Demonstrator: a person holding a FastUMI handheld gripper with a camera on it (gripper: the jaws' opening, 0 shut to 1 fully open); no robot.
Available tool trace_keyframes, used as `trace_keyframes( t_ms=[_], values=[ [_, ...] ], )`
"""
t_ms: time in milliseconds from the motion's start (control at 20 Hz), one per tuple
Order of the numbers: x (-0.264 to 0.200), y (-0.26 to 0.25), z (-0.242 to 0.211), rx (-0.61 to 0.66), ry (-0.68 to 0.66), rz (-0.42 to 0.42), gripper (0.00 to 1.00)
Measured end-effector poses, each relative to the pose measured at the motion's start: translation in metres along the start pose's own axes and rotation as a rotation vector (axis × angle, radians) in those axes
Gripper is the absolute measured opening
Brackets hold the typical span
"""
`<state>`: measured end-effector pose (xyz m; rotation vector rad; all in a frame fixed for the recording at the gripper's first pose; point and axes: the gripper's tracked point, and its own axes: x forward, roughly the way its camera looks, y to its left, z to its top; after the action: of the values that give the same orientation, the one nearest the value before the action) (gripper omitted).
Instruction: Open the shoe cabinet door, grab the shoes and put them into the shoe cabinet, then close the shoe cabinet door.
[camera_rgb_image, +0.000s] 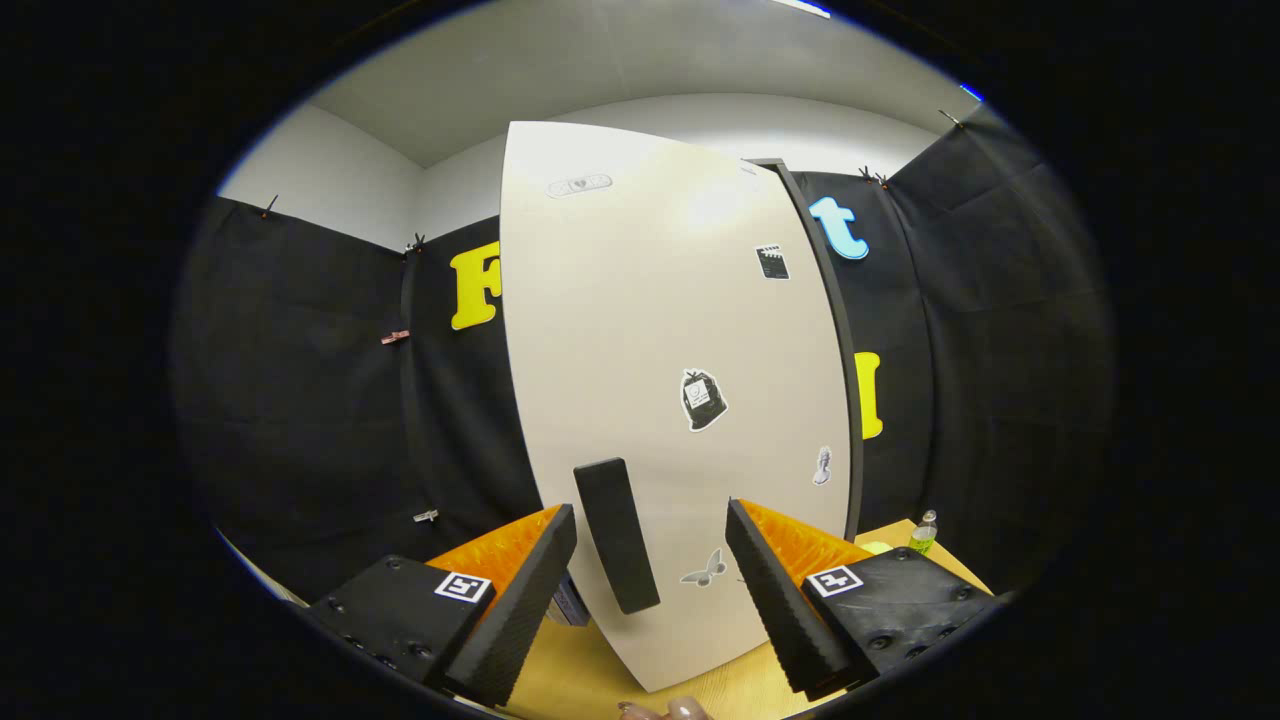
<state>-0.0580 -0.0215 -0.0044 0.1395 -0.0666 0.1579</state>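
The gripper faces the white shoe cabinet door with its jaws standing wide apart and holding nothing; the black bar handle sits on the door between and just beyond the two black fingertips, nearer the left one. Whether the door is fully shut or already ajar cannot be told from here, though a dark edge of the cabinet frame shows along its right side. The step in hand appears to be the door itself, either the opening pull or the final closing. If it is the pull, it is best done by centring the handle between the jaws, sliding forward until the pads overlap the bar's flanks, closing squarely on it, and then drawing back along the door's hinge arc rather than straight out, so the grip does not slip off the narrow bar. Counted: one door, one handle, five small stickers on the panel, including a butterfly close to the handle, and one small green-topped bottle on the wooden counter beyond the right finger. Fingertips of a person's hand show below the door. The shoes cannot be placed from this angle.
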Motion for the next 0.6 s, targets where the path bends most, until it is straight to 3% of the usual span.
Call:
trace_keyframes(
  t_ms=[600],
  values=[
    [-0.0037, -0.0005, 0.0039, -0.05, 0.025, 0.0, 0.98]
  ],
)
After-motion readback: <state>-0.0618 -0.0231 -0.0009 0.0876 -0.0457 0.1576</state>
